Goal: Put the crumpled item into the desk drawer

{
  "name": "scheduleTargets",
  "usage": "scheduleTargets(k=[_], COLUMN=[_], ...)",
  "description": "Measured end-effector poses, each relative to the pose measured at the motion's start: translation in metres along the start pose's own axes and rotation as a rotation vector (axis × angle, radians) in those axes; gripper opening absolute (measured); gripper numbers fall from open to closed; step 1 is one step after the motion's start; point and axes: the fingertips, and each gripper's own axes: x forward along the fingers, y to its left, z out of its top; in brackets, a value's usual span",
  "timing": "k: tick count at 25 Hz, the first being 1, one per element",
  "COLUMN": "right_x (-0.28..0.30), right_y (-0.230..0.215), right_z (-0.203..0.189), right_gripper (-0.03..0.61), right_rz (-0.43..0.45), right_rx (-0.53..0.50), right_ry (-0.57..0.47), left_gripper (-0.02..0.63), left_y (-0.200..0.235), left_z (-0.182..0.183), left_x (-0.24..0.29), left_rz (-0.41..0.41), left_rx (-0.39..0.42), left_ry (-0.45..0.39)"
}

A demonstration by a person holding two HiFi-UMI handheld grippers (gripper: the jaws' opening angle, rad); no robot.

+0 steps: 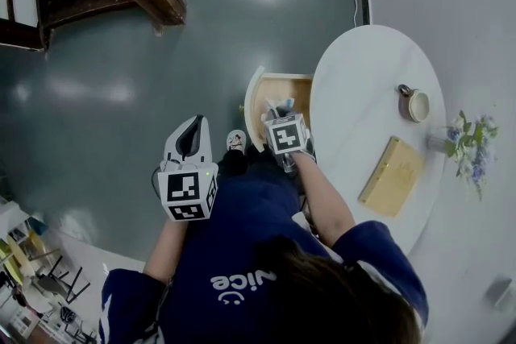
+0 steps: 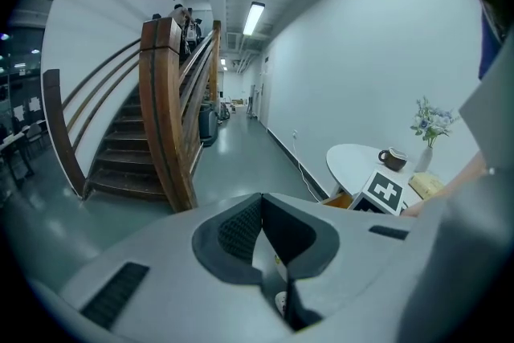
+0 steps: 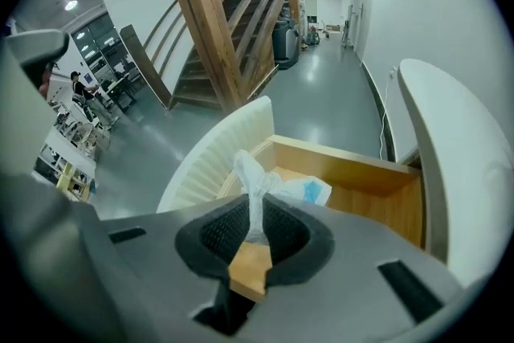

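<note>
Your right gripper [image 3: 257, 213] pinches the crumpled item [image 3: 252, 171] by its twisted top, with its bulk hanging in the open drawer [image 3: 357, 166]. Your left gripper [image 2: 261, 209], jaws pressed together, holds nothing. What's left, I judge: release it, then perhaps shut the drawer.

Your crumpled item [image 3: 269, 185] reads as thin, crinkly white plastic film. The drawer [image 3: 365, 181] shows smooth pale wood inside, matt ribbed white on its front. Below you, the floor [image 3: 321, 100] shines glossy grey-green.
</note>
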Motion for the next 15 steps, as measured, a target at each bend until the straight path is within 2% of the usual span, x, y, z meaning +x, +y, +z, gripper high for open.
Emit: scheduleTargets(k=[6, 15], right_x=[0.021, 0.052], right_y=[-0.006, -0.006], right_z=[-0.007, -0.011], right_gripper=[0.058, 0.058], right_rz=[0.011, 0.037], right_rx=[0.025, 0.004], right_ry=[0.035, 0.074], left_gripper=[0.003, 0.003], left_y=[0.004, 0.004], left_z=[-0.005, -0.016], left_x=[0.001, 0.003], left_rz=[0.023, 0.043], left_rx=[-0.016, -0.04], left_ry=[0.028, 0.067])
